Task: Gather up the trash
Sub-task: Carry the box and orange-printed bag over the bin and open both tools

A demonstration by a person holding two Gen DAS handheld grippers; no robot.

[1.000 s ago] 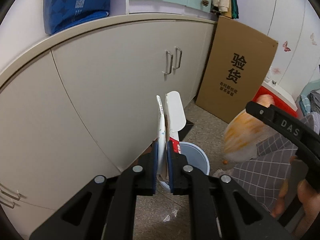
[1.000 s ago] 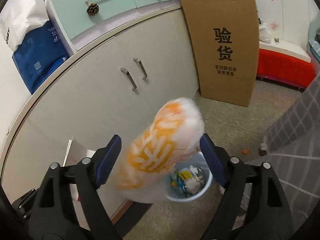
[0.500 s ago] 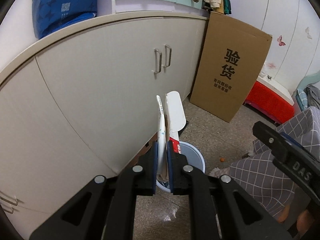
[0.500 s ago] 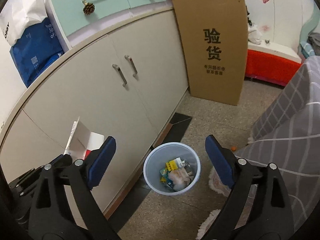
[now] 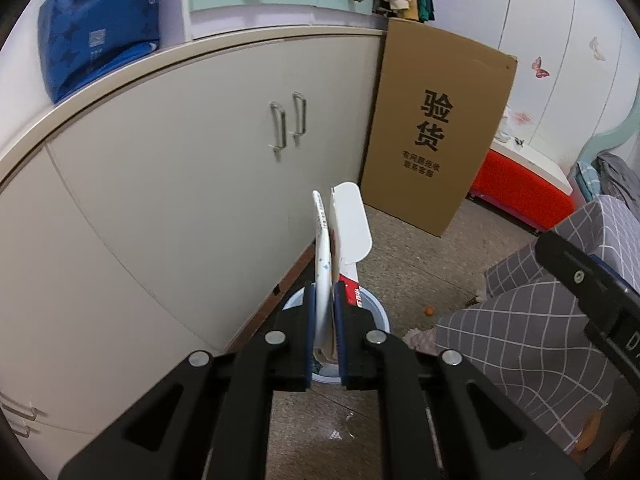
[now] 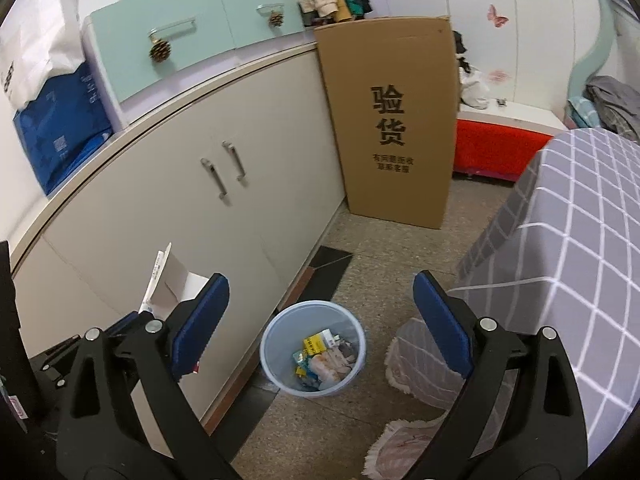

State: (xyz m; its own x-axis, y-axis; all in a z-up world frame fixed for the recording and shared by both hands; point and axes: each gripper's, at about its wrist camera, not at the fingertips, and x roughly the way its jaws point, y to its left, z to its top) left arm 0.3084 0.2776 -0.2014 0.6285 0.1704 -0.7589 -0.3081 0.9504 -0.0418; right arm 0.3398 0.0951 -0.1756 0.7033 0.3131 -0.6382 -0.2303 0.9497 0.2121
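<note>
Now bring your left gripper (image 5: 324, 312) squarely over the trash bin (image 6: 313, 350) on the floor by the cabinet (image 6: 168, 216) before letting go, since the flattened white carton (image 5: 340, 236) stands tall and could tip past the rim. It is clamped tightly between those fingers, above the bin. Your right gripper (image 6: 320, 320) hangs wide open and empty.

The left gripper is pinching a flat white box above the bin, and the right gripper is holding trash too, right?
Not quite. The right gripper is open and holds nothing, as the right wrist view shows. The left gripper does pinch the flat white box above the bin.
</note>
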